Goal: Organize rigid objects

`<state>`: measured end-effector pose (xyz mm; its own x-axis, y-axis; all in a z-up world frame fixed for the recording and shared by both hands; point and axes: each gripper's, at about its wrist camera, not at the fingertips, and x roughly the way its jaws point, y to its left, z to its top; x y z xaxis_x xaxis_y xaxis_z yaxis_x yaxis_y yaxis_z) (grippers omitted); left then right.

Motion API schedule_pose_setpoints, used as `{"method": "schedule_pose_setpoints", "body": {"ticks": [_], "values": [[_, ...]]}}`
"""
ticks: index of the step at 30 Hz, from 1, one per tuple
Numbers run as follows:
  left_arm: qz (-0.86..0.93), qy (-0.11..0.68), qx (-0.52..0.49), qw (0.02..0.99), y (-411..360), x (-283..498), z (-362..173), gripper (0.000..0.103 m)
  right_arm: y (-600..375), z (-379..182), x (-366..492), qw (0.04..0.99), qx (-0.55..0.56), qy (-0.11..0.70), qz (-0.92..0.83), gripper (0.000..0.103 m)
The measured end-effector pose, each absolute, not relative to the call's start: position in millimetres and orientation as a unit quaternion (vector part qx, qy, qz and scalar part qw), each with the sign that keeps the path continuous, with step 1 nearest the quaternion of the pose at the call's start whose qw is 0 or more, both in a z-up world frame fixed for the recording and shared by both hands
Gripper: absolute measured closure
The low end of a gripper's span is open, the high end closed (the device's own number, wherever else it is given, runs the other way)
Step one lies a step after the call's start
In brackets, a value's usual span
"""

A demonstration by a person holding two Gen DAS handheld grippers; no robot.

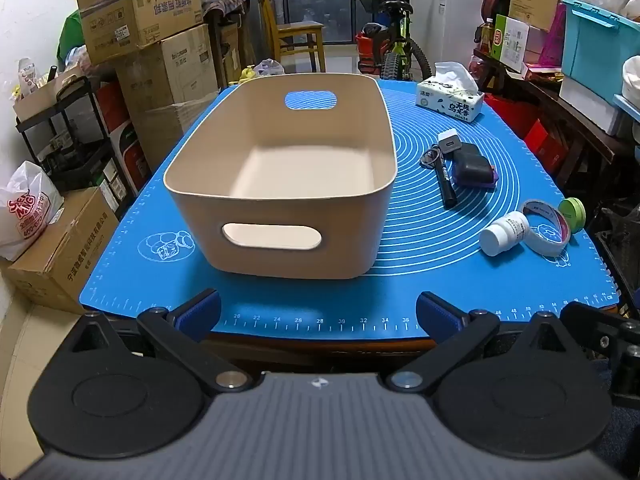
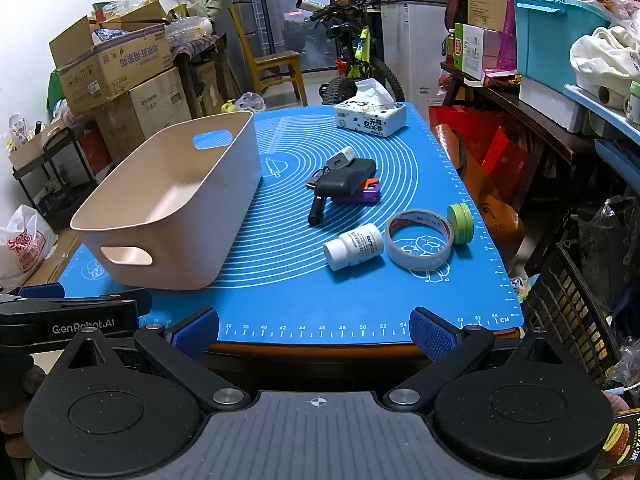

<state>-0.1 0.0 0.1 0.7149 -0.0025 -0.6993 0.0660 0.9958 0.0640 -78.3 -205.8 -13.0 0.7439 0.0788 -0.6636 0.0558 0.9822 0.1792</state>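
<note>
Blue mat (image 2: 280,304) holds a marker (image 2: 319,209) (lengthwise, tip nearest), both grippers spread.

On the mat (image 2: 280,304), the bin (image 2: 176,204) sits at nine o'clock; the tissue pack (image 2: 370,119) at twelve; the marker (image 2: 317,211) centrally; the bottle (image 2: 353,247), tape roll (image 2: 420,240) and tin (image 2: 461,223) at four.

Both views are evenly and fairly brightly lit from overhead indoor light, with a cool bluish cast. The window (image 1: 316,0) at the back shows dim dusk sky and adds little. Shadows are soft: a faint one lies inside the beige bin (image 1: 280,168) and under the small items. The blue mat (image 2: 320,304) shows mild sheen, no harsh glare. Fisheye distortion bends the edges, the corners go dark, and focus is sharp centrally, softer at the rim.
</note>
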Motion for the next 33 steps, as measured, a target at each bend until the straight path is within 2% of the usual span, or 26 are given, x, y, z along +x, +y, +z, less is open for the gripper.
{"method": "schedule_pose_setpoints", "body": {"ticks": [33], "values": [[-0.018, 0.379, 0.043, 0.924, 1.4, -0.4, -1.8, 0.001, -205.6, -13.1, -78.2, 0.929, 0.095, 0.358, 0.006, 0.003]]}}
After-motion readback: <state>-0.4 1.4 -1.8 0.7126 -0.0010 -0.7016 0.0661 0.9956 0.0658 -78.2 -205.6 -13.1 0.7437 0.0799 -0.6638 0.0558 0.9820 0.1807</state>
